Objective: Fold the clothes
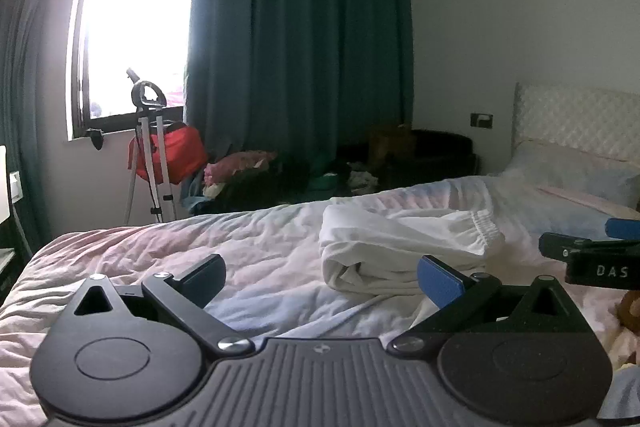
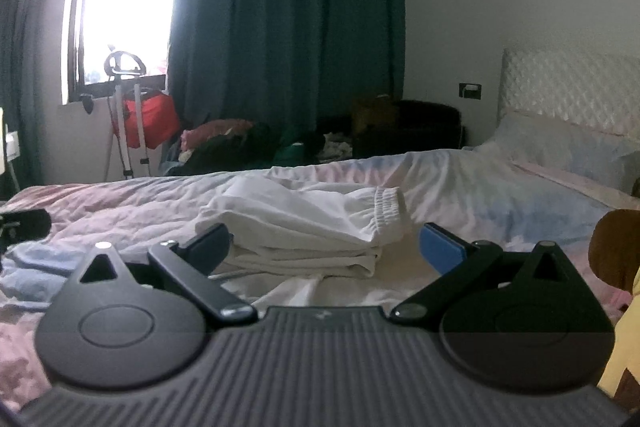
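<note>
A white garment with an elastic waistband (image 1: 404,247) (image 2: 304,227) lies folded in a thick stack on the bed. My left gripper (image 1: 322,277) is open, low over the sheet, just left of and in front of the stack. My right gripper (image 2: 326,247) is open too, its blue-padded fingers standing on either side of the stack's near edge without touching it. The right gripper (image 1: 580,247) also shows at the right edge of the left wrist view. A dark part of the left gripper (image 2: 24,223) shows at the left edge of the right wrist view.
The bed carries a rumpled pink and blue sheet (image 1: 160,251) with a pillow (image 2: 560,147) and a white padded headboard (image 1: 580,119) at the right. Beyond the bed are a tripod (image 1: 148,147), a red bag (image 1: 176,151), a clothes pile (image 1: 248,171), a dark armchair (image 2: 412,123) and teal curtains (image 1: 300,39).
</note>
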{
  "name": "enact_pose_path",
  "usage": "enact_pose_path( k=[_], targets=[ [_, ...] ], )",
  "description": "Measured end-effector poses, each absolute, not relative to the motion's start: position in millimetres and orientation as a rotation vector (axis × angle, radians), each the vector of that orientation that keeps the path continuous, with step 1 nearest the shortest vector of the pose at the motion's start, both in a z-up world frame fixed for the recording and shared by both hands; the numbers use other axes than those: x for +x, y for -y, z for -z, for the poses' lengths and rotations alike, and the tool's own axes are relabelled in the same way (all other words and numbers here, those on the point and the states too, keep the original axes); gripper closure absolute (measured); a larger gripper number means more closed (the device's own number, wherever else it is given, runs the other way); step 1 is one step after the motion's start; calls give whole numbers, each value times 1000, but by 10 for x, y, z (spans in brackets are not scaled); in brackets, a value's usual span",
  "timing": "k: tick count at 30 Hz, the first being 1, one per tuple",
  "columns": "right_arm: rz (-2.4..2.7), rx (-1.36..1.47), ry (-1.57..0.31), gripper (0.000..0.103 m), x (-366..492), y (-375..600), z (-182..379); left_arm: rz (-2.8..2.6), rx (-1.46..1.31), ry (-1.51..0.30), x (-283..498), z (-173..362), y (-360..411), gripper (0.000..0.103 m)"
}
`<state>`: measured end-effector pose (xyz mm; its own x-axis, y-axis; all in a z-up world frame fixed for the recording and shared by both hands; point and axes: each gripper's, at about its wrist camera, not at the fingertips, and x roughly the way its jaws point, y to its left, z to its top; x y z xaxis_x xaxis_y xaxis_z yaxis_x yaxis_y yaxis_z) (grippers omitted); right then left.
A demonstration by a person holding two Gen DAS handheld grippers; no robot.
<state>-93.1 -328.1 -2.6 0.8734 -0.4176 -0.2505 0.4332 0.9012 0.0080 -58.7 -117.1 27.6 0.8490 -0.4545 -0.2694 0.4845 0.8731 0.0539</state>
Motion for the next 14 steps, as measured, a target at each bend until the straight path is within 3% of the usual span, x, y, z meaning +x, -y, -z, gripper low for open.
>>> enact_pose_path(
  k=[14],
  targets=[
    [456, 98, -228, 0, -1028, 3300, 28, 487, 97, -262, -645, -264, 1134, 0]
  ],
)
